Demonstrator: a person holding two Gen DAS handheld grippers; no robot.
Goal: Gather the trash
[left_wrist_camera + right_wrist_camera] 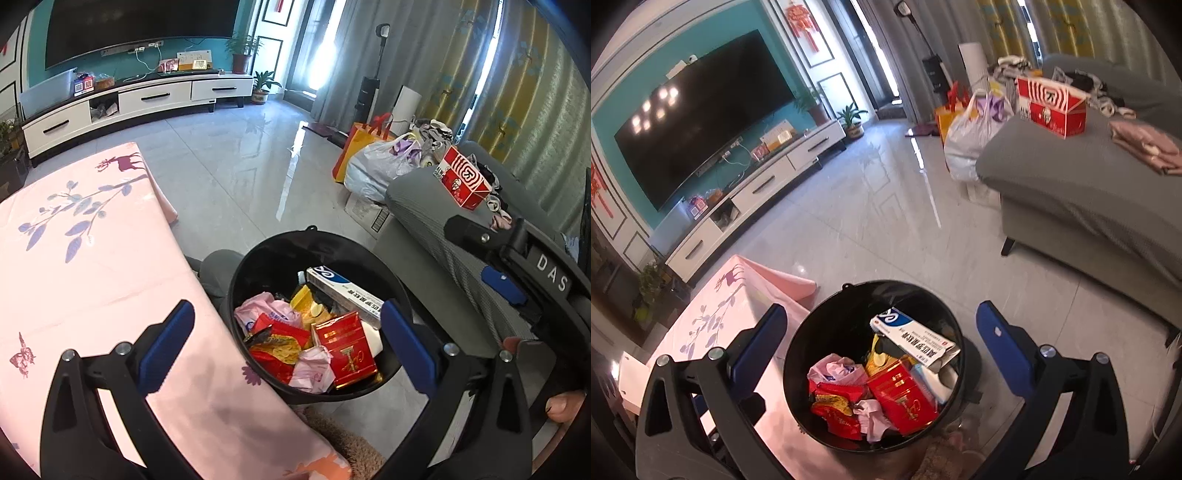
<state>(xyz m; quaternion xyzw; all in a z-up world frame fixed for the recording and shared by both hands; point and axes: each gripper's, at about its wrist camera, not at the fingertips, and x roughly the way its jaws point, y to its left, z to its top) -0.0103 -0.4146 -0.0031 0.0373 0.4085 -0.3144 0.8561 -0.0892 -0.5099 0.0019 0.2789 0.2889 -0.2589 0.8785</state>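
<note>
both tongs, left tongs (286, 345) and right tongs (881, 352), hang released and empty above the round black plastic bin (846, 295) beside the pink floral worktop (74, 258), where the white-and-blue carton (912, 338), seemingly propped high on the wrappers, may slide out if knocked.

Far ahead, up left: big black TV (698, 110) over white TV stand (122, 105). Near left: pink tablecloth (92, 258). Right: grey sofa (1082, 184) with red box (1052, 107). Beside it, white plastic bag (376, 170).

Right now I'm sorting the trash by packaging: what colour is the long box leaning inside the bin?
White with a blue end, the long box shows best in the right wrist view.
</note>
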